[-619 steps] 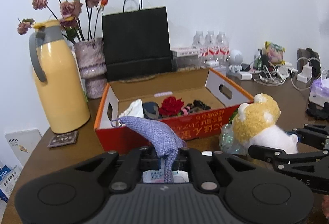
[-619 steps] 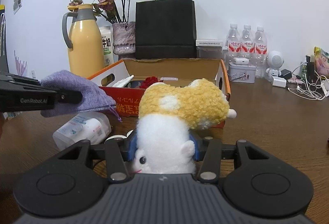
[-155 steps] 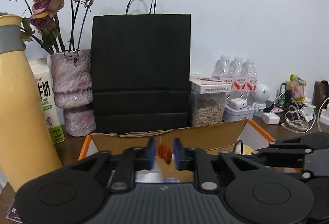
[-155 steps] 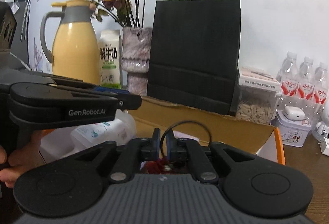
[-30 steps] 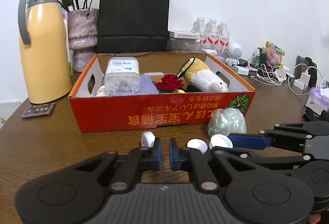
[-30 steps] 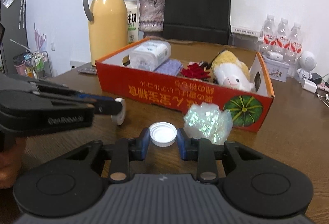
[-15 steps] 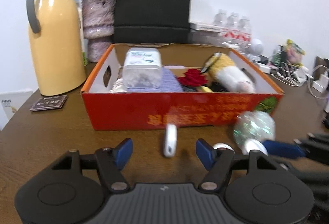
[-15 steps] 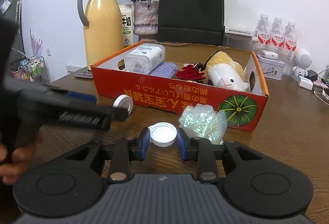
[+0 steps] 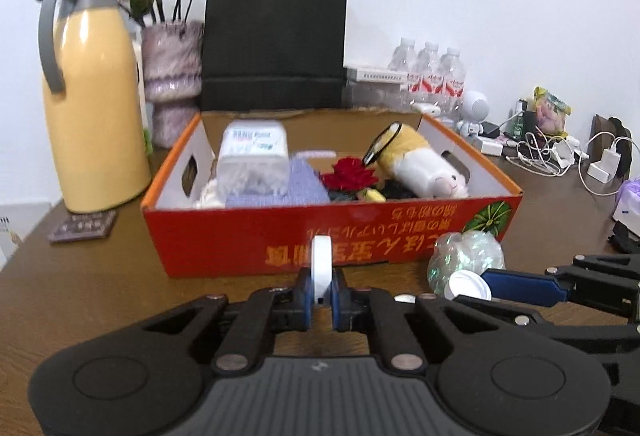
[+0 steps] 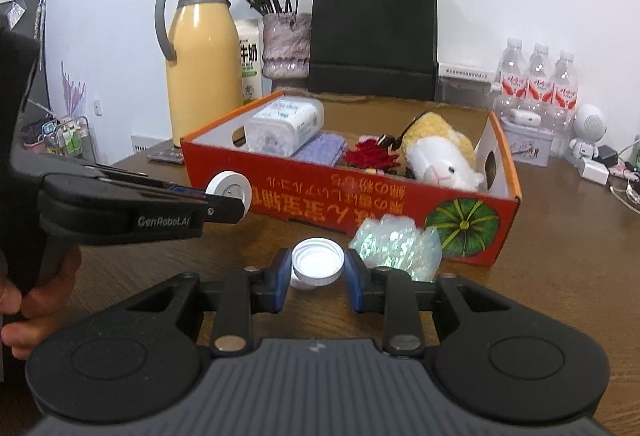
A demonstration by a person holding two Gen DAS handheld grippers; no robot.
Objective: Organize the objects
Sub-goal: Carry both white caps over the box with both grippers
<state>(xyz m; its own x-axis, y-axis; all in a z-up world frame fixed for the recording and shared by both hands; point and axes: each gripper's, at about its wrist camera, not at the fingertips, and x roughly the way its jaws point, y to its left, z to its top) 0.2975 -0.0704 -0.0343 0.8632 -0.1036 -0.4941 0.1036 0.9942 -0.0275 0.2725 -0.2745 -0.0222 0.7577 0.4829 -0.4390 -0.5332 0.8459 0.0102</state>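
The left gripper (image 9: 321,300) has its jaws pressed nearly together on a white disc-shaped lid (image 9: 321,263) held on edge, flat faces against the pads, in front of the orange cardboard box (image 9: 248,232). In the right wrist view that lid (image 10: 229,191) shows its round face beside the box's front wall.

The right gripper (image 10: 317,272) pinches a white bottle cap (image 10: 317,262) by its rim, open side up, jaws spread only as wide as the cap, low over the wooden table (image 10: 560,276). A crumpled iridescent wrapper (image 10: 396,242) lies just beside it, against the box front.

Inside the box lie a clear plastic container (image 9: 253,159), a purple knit cloth (image 9: 296,183), a red fabric rose (image 9: 354,173) and a plush sheep (image 9: 420,165). Darker items under the rose are too hidden to identify, and the left view is slightly blurred.
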